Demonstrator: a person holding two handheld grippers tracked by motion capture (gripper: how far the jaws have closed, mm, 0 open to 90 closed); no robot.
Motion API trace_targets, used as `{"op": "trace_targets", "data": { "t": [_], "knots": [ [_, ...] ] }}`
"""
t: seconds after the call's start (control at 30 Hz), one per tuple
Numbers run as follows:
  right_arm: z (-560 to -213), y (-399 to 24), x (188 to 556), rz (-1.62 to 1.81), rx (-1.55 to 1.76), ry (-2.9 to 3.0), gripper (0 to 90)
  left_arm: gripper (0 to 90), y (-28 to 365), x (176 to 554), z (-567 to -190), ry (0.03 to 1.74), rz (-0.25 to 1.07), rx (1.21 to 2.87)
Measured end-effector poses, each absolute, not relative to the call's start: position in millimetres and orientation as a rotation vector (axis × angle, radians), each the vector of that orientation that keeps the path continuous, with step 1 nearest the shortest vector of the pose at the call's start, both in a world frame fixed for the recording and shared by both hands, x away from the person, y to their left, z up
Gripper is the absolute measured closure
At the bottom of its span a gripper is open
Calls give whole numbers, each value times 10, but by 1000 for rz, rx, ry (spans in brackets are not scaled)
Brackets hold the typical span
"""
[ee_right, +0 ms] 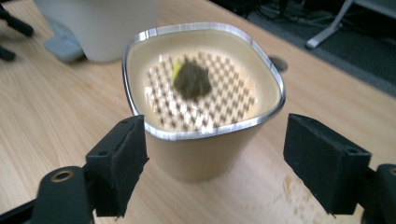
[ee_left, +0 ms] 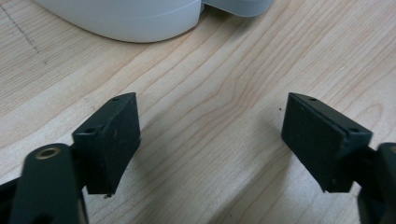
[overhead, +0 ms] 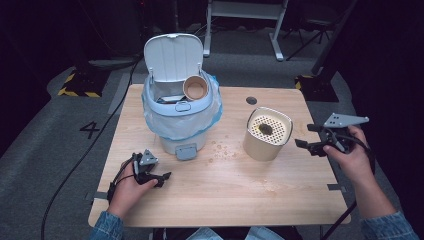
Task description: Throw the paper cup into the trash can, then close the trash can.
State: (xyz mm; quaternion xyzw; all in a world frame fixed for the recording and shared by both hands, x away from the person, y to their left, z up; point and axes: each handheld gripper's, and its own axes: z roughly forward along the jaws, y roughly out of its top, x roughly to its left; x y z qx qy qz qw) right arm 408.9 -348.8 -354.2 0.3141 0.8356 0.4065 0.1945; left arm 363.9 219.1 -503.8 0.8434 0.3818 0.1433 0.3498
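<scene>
Beige strainer cup (ee_right: 201, 116) with dark residue still ungrasped beside bin (overhead: 182, 115); right gripper (ee_right: 215, 158) jaws wide around it, left gripper (ee_left: 210, 140) wide, empty, on table (overhead: 225, 185).

On the wooden counter (overhead: 225, 185) stood a white bin (overhead: 180, 107) with its lid up, a paper cup (overhead: 195, 88) inside. The right gripper (overhead: 311, 137) hovered just beside a beige container (overhead: 267, 134). The left gripper (overhead: 162, 178) rested near the bin.
</scene>
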Motion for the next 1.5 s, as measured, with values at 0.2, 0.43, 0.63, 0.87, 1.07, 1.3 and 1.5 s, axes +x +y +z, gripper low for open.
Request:
{"op": "trace_targets", "data": {
  "t": [0.2,0.43,0.63,0.87,1.07,1.3,1.5],
  "knots": [
    [-4089,-3589,3970,1106,956,2381,197,293,2233,3616,-5013,1016,368,2182],
    [-4605,-3651,3925,1034,1032,2418,187,307,2244,3620,-4953,1040,353,2172],
    [-4854,-3667,3882,1015,1071,2415,185,319,2319,3607,-4806,1043,337,2103],
    [-5021,-3672,3856,1012,1084,2382,154,329,2486,3594,-4624,1045,365,2038],
    [-5040,-3682,3847,1032,1082,2365,152,357,2667,3655,-4498,1057,383,2009],
    [-5041,-3682,3847,1032,1081,2365,152,355,2807,3732,-4263,1030,386,1977],
    [-5040,-3682,3846,1031,1081,2365,152,346,2879,3795,-3960,941,381,1975]
  ]
}}
